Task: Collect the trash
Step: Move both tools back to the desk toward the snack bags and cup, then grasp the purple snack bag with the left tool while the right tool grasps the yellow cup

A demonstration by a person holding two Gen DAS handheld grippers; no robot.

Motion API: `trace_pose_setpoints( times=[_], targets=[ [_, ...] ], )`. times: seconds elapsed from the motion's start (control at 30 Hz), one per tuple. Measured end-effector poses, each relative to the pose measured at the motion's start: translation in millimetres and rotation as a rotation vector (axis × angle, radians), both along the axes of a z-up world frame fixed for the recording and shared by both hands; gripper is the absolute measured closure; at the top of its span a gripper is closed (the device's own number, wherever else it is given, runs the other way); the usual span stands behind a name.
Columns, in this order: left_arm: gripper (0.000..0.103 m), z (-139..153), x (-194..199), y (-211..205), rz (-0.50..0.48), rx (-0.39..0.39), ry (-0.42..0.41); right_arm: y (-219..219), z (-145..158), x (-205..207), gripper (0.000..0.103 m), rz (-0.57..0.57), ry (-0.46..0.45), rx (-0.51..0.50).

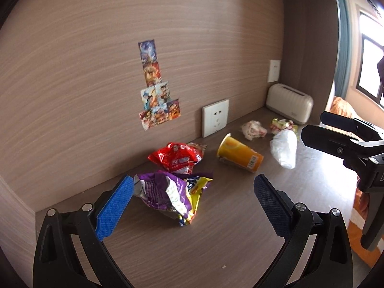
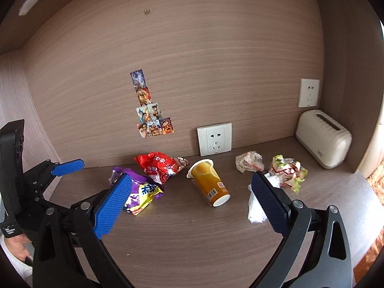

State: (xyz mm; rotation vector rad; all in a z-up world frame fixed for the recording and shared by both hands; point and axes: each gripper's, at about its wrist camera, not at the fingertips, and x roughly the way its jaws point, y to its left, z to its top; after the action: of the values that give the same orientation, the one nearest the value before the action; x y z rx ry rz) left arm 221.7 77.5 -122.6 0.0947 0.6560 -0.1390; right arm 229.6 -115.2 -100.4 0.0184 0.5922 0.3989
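Trash lay along the back of the brown wooden desk (image 2: 192,252), near the wood-grain wall. From the left, the left gripper (image 1: 192,199) stood wide open with nothing held; the crumpled purple and yellow snack bag (image 1: 172,196) lay on the desk between its blue ribbed fingers (image 1: 115,206), just beside the left one. Behind this bag was the crumpled red snack wrapper (image 1: 176,157), close to the wall. Next came the orange paper cup (image 2: 208,182), the only container among the trash; it lay on its side, mouth toward the wall, and whether anything was inside could not be told. The right gripper (image 2: 192,199) was also open and empty, and the cup lay on the desk between its fingers in its own view. To the right were the crumpled white paper ball (image 2: 249,162), the white plastic bag (image 1: 284,148), partly hidden behind the right finger in the right view, and the crumpled green and red wrapper (image 2: 286,171). A cream ribbed box with a slot on top (image 2: 324,138) stood in the right corner, and a white wall socket (image 2: 214,139) was above the cup.
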Motion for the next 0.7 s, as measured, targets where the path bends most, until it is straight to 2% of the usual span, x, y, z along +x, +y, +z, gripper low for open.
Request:
trace_pose_setpoints(
  times=[0.17, 0.4, 0.57, 0.63, 0.7],
  targets=[
    [0.005, -26, 28, 6, 0.051, -0.020, 0.035, 6, -30, 40, 0.004, 0.052, 0.040, -0.006],
    [0.005, -65, 62, 18, 0.120, 0.004, 0.074, 21, -75, 88, 0.004, 0.122, 0.081, -0.026],
    [0.005, -85, 77, 22, 0.113, -0.024, 0.117, 31, -99, 106, 0.004, 0.141, 0.102, -0.064],
    [0.006, -92, 81, 22, 0.104, -0.027, 0.135, 38, -104, 111, 0.004, 0.131, 0.105, -0.110],
    [0.024, -99, 84, 19, 0.081, -0.027, 0.155, 43, -105, 112, 0.004, 0.159, 0.119, -0.120]
  ],
)
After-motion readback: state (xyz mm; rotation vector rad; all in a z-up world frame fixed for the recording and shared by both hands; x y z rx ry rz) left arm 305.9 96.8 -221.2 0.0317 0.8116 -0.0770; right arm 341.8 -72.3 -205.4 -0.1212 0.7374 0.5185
